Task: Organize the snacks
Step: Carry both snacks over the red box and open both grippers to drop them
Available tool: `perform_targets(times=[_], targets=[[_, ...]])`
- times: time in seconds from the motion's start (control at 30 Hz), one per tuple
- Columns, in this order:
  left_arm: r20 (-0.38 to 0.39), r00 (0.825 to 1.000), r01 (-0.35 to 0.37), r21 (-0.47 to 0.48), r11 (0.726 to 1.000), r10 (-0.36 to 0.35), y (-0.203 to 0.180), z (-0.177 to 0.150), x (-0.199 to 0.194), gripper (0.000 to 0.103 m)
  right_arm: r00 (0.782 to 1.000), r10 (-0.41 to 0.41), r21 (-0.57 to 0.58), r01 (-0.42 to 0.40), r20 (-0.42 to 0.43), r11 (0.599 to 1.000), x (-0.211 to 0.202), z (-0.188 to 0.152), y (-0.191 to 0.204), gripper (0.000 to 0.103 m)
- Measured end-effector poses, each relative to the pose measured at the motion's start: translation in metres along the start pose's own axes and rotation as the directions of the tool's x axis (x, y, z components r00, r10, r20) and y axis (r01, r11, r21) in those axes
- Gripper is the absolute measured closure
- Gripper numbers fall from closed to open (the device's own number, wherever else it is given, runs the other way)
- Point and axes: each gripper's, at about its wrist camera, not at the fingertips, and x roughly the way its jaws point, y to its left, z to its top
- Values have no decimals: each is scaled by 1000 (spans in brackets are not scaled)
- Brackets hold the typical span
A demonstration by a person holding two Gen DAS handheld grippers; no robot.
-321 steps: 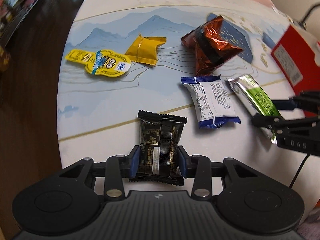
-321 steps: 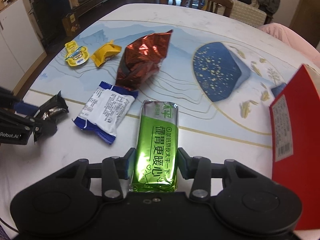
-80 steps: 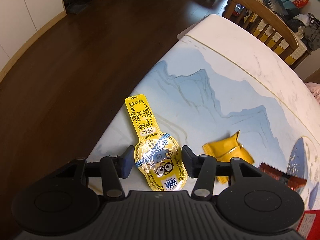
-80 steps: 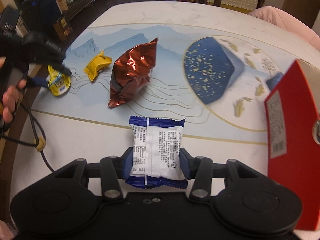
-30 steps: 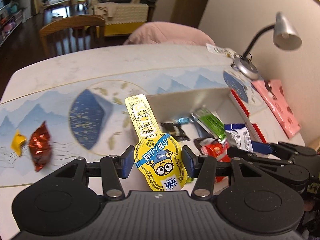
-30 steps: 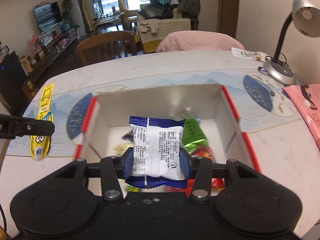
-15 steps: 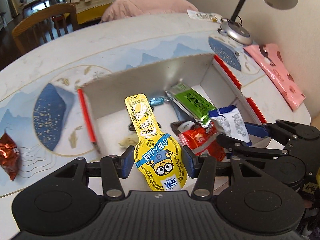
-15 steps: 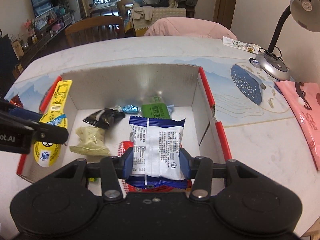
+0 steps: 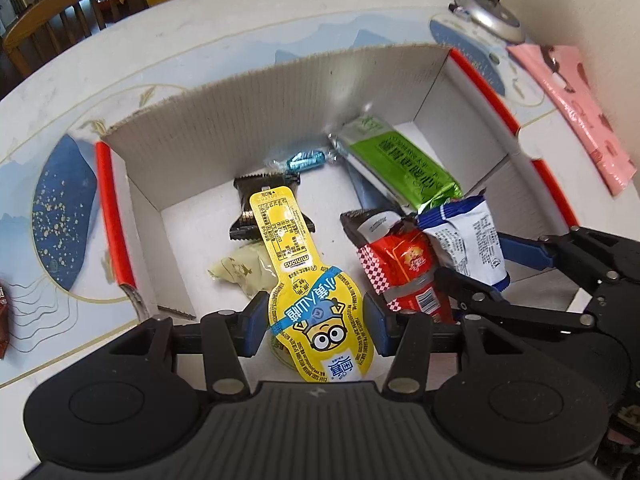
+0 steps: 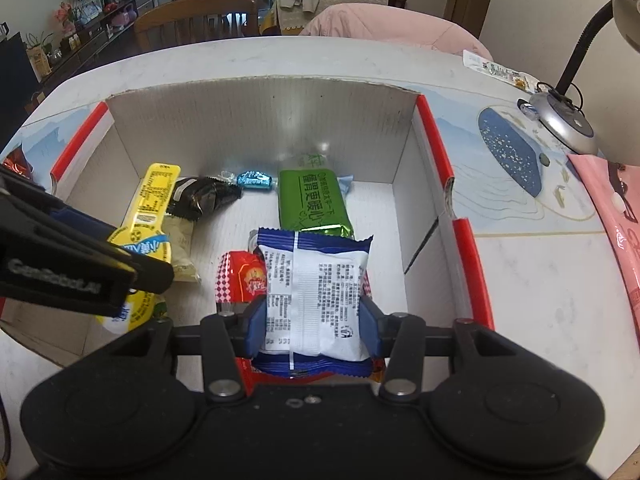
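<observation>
The yellow jelly pack (image 9: 320, 312) is clamped between the jaws of the left gripper (image 9: 316, 322), above the near left part of the red and white box (image 10: 256, 120). The right gripper (image 10: 314, 326) pinches the blue and white packet (image 10: 314, 284) over the red snack (image 10: 240, 278). A green bar (image 10: 312, 202) lies by the far wall.
</observation>
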Motion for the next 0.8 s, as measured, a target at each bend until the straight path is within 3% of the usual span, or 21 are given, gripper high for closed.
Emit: perform_targets(times=[0.43,0.8], targets=[[-52,999,5,-17,1000,-6,1,1,17,54,1000,12,23,-12,-11,1000,5,0,-3,55],[14,999,53,-28,998,-53,13,-11,-12,54,998,46,51,-48,35,998,-18,2,-3,44]])
